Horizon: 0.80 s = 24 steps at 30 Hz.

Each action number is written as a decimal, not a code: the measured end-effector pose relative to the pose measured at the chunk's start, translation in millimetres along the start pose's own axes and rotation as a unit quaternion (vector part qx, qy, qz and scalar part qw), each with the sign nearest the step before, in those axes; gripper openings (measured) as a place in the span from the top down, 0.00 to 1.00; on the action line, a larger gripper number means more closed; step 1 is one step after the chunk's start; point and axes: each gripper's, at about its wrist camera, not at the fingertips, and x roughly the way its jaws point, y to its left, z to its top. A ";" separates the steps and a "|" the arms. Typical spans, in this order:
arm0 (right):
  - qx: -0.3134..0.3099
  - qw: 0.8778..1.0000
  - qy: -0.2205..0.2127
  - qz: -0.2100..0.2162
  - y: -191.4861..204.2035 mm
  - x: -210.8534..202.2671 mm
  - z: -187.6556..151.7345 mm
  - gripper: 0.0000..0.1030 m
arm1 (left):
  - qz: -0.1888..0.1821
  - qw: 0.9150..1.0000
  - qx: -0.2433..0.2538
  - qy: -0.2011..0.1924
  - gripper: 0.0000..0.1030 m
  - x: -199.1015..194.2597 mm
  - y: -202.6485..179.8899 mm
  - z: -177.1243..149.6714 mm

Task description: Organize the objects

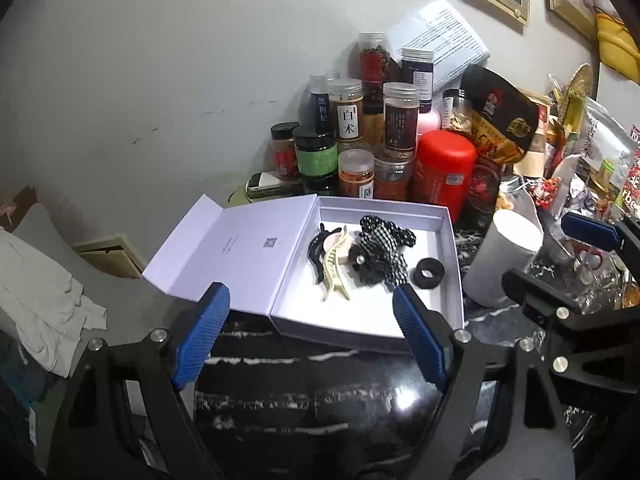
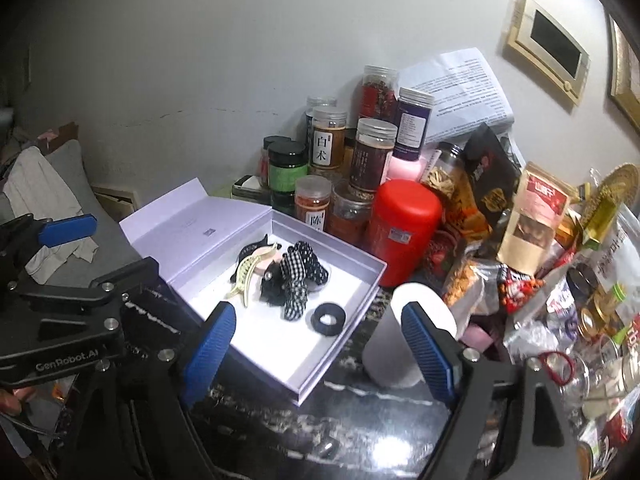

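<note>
An open white box (image 1: 450, 248) (image 2: 340, 340) lies on the dark marble table, its lid (image 1: 240, 248) (image 2: 192, 224) folded out to the left. Inside lie a cream claw clip (image 1: 334, 270) (image 2: 250, 276), a black clip (image 1: 316, 248) (image 2: 248, 252), a checked scrunchie (image 1: 380, 252) (image 2: 294, 280) and a black ring hair tie (image 1: 429, 273) (image 2: 329, 319). My left gripper (image 1: 310, 336) is open and empty in front of the box. My right gripper (image 2: 318, 354) is open and empty over the box's near right corner; it also shows in the left wrist view (image 1: 552, 264).
Several jars (image 1: 352, 116) (image 2: 328, 140) and a red canister (image 1: 442, 172) (image 2: 404, 232) crowd behind the box. A white cup (image 1: 504, 260) (image 2: 400, 344) stands right of it. Snack bags and clutter (image 2: 532, 232) fill the right side. A grey cushion with cloth (image 1: 44, 288) lies left.
</note>
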 end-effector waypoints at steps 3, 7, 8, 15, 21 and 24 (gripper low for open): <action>0.002 1.000 -0.001 0.000 1.8 -10.2 -9.4 0.17 | 0.001 1.000 -0.008 -0.006 0.19 -12.5 -0.6 -8.6; 0.002 1.000 0.000 -0.001 3.8 -20.9 -19.0 0.17 | -0.001 1.000 -0.020 0.001 0.19 -21.5 0.8 -20.8; 0.003 1.000 -0.002 -0.002 4.0 -24.6 -21.6 0.17 | 0.002 1.000 -0.022 0.004 0.19 -23.2 1.0 -24.2; 0.004 1.000 -0.009 -0.006 9.4 -42.6 -39.5 0.16 | -0.001 1.000 -0.022 0.021 0.19 -34.2 -0.1 -49.4; 0.001 1.000 -0.001 -0.007 13.1 -47.1 -56.7 0.16 | -0.008 0.999 -0.025 0.038 0.19 -35.6 -3.2 -70.8; -0.001 1.000 0.000 -0.007 15.1 -50.5 -65.4 0.16 | -0.008 0.999 -0.032 0.044 0.19 -36.1 -3.7 -80.6</action>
